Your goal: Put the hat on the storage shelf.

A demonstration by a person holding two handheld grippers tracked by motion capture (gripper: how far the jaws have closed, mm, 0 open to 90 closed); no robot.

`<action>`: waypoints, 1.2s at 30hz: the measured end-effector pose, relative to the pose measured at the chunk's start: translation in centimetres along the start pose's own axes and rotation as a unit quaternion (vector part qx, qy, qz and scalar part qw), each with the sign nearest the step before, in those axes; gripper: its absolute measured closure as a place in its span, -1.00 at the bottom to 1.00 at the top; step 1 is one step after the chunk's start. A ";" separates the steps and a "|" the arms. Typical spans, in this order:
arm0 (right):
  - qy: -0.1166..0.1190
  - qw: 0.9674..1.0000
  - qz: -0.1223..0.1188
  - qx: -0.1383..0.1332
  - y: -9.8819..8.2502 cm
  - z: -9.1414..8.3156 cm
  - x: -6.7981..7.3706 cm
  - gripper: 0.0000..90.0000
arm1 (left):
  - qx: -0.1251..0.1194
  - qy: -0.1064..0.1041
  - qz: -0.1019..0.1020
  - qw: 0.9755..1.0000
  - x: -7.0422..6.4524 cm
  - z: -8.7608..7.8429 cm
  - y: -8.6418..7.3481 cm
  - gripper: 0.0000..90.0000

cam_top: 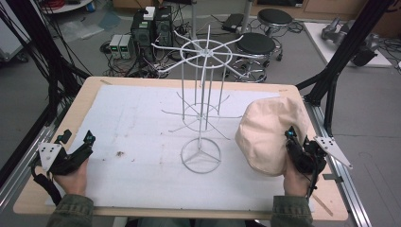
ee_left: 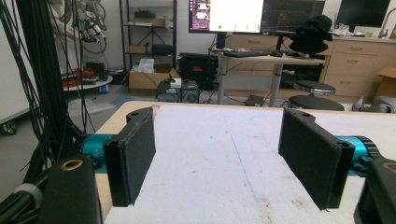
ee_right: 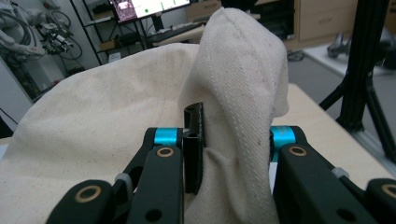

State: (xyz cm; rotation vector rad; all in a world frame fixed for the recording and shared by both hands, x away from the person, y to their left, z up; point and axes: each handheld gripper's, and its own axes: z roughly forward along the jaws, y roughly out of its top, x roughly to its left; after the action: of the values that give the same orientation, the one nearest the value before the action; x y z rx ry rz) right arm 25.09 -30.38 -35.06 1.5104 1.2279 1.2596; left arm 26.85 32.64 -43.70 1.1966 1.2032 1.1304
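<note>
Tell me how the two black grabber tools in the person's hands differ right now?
The left gripper has its fingers spread wide with nothing between them; the right gripper is shut on the cream hat's fabric. The left sits low over the white mat; the right holds the hat up. Both are black and hand-held.

A robotics or research lab. A wooden work table (cam_top: 289, 92) covered by a white sheet sits inside a frame of black aluminium rails (cam_top: 351, 41), with bundles of black cables (cam_top: 33, 52) hanging at its left. On the grey floor behind it stand small computer towers (cam_top: 151, 29) amid tangled wiring and two round black stools (cam_top: 256, 45). Farther back are a desk with lit monitors (ee_left: 256, 15), metal shelving (ee_left: 148, 32) stacked with boxes, wooden drawer cabinets (ee_left: 356, 60), and robot parts resting on a side table (cam_top: 341, 32).
</note>
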 end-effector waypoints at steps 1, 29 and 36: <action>-0.002 1.000 -0.011 -0.009 0.5 -0.3 0.3 0.63 | 0.000 -0.001 0.000 1.000 0.0 0.0 0.0 -0.39; 0.038 0.994 -0.054 -0.090 6.0 -2.6 1.7 0.62 | 0.000 0.000 0.002 1.000 -0.1 0.0 0.0 -0.39; 0.054 0.991 -0.062 -0.106 7.5 -2.4 2.4 0.61 | 0.000 0.003 0.003 1.000 -0.1 -0.1 0.0 -0.39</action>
State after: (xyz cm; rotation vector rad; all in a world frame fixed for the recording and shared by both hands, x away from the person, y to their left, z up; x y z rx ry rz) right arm 24.18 -29.63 -26.96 1.2097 1.1945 1.3573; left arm 26.78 32.58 -43.69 1.1980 1.2059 1.1388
